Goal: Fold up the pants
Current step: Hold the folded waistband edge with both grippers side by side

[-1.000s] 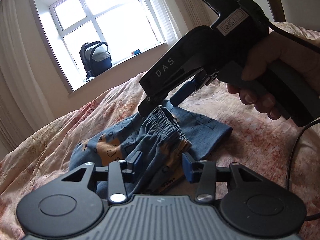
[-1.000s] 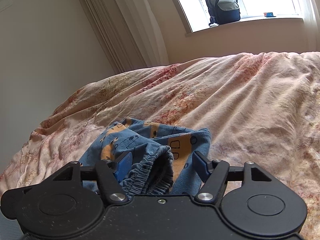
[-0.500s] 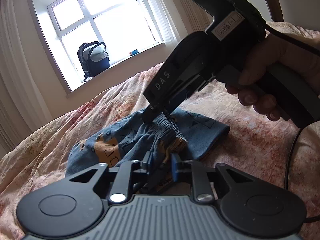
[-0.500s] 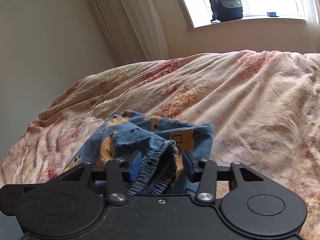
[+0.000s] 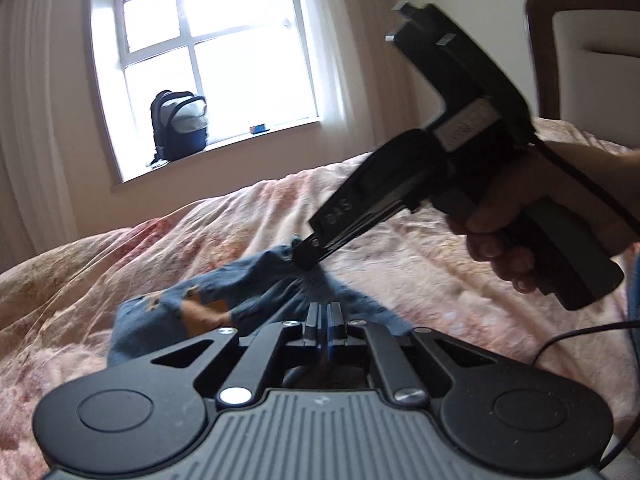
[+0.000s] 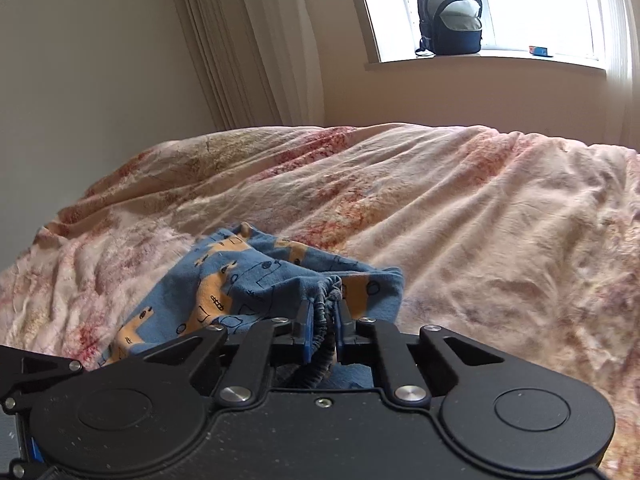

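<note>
From the left wrist view, the left gripper has its jaws drawn together with almost no gap, and the blue cloth of the pants runs right up to the tips; a pinch on the fabric edge looks likely, though blur and the gripper body hide just how much cloth is caught. The pants lie bunched on the bed, on its pink patterned cover, well short of being laid flat. Across from it, the right gripper, carried in a person's hand, comes down at a slant and bites the gathered waistband from the far side. Taking the waistband at two separate points makes sense as a way to lift the garment and spread it before any fold. From the right wrist view, the right gripper is closing, and the elastic waistband sits squeezed between its blue pads, which already press on it. The rest of the pants trail away to the left, rumpled, with the orange print showing, so the legs seem not yet aligned. A backpack stands on the windowsill, well apart from the work.
</note>
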